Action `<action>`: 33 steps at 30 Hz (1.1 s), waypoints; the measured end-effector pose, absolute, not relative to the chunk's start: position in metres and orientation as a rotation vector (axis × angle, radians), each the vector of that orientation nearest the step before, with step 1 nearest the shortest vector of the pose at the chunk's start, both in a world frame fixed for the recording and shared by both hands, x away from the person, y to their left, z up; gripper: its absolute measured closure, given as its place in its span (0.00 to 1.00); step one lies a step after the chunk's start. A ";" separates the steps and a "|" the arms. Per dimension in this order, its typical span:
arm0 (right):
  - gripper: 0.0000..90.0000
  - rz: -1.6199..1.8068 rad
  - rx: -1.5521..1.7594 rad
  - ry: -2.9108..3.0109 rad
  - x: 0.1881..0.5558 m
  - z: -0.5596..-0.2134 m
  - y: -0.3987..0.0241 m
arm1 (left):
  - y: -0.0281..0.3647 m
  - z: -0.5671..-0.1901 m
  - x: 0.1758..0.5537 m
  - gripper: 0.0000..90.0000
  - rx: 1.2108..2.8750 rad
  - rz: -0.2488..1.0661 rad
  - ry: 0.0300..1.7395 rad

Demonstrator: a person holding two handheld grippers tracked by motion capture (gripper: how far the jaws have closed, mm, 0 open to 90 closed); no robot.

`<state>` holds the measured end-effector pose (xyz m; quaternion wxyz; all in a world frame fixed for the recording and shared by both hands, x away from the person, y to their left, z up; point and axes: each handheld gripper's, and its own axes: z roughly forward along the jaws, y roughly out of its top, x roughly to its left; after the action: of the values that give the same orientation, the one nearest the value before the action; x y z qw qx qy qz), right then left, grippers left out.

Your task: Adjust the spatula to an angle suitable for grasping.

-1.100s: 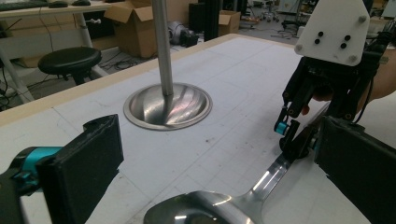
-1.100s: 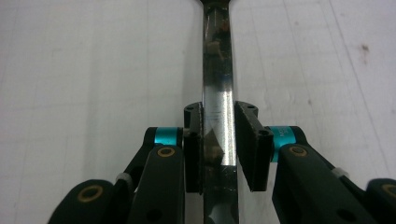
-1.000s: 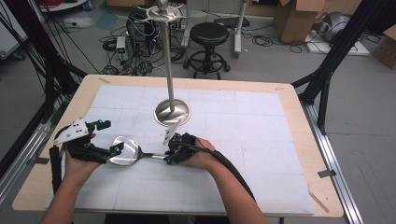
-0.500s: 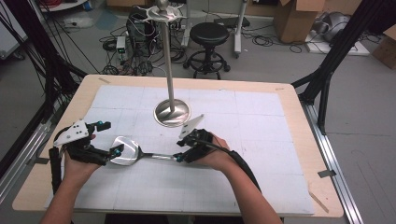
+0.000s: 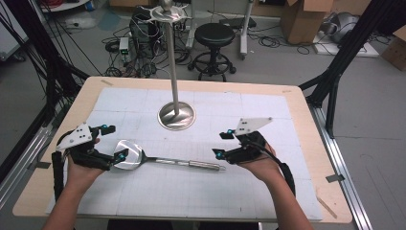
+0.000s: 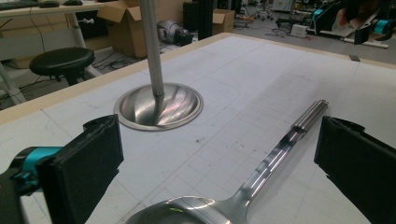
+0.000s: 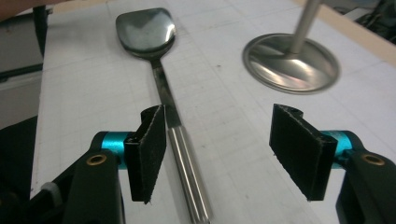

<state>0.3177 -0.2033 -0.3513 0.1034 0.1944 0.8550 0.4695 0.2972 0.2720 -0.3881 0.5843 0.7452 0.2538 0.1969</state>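
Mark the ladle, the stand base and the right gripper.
ladle (image 5: 128, 155): high view, on its bowl.
stand base (image 5: 176, 116): high view, on the round metal foot.
right gripper (image 7: 217, 154): right gripper view, midway between its open jaws.

We see even, bright overhead light, glare on the ladle (image 7: 145, 29) bowl, soft shadows, slightly blurred edges.

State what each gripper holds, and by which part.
Nothing. The spatula lies free on the table; left gripper and right gripper are open.
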 end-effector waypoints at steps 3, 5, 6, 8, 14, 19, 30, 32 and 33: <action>0.36 1.395 0.613 2.479 0.309 -0.352 -0.223 | 0.271 -0.388 0.297 0.02 1.738 0.455 0.592; 0.33 1.380 0.642 2.461 0.304 -0.354 -0.235 | 0.270 -0.388 0.297 0.02 1.738 0.451 0.588; 0.32 1.375 0.664 2.460 0.301 -0.355 -0.240 | 0.270 -0.389 0.297 0.02 1.740 0.451 0.585; 0.30 1.382 0.687 2.434 0.295 -0.357 -0.251 | 0.269 -0.389 0.297 0.02 1.746 0.450 0.584; 0.26 1.591 0.779 2.200 0.272 -0.373 -0.282 | 0.269 -0.390 0.298 0.02 1.744 0.445 0.583; 0.20 1.638 0.813 2.174 0.271 -0.373 -0.294 | 0.265 -0.391 0.299 0.02 1.759 0.432 0.573; 0.19 1.645 0.808 2.127 0.268 -0.377 -0.304 | 0.257 -0.395 0.304 0.02 1.764 0.405 0.569; 0.19 1.642 0.815 2.120 0.267 -0.376 -0.308 | 0.254 -0.395 0.304 0.02 1.768 0.405 0.562; 0.19 1.644 0.818 2.110 0.266 -0.376 -0.310 | 0.254 -0.395 0.304 0.02 1.770 0.403 0.559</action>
<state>0.2663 -0.3104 -0.3756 0.1711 0.2881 0.7432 0.5791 0.3042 0.2535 -0.3947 0.5819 0.7579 0.2394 0.1723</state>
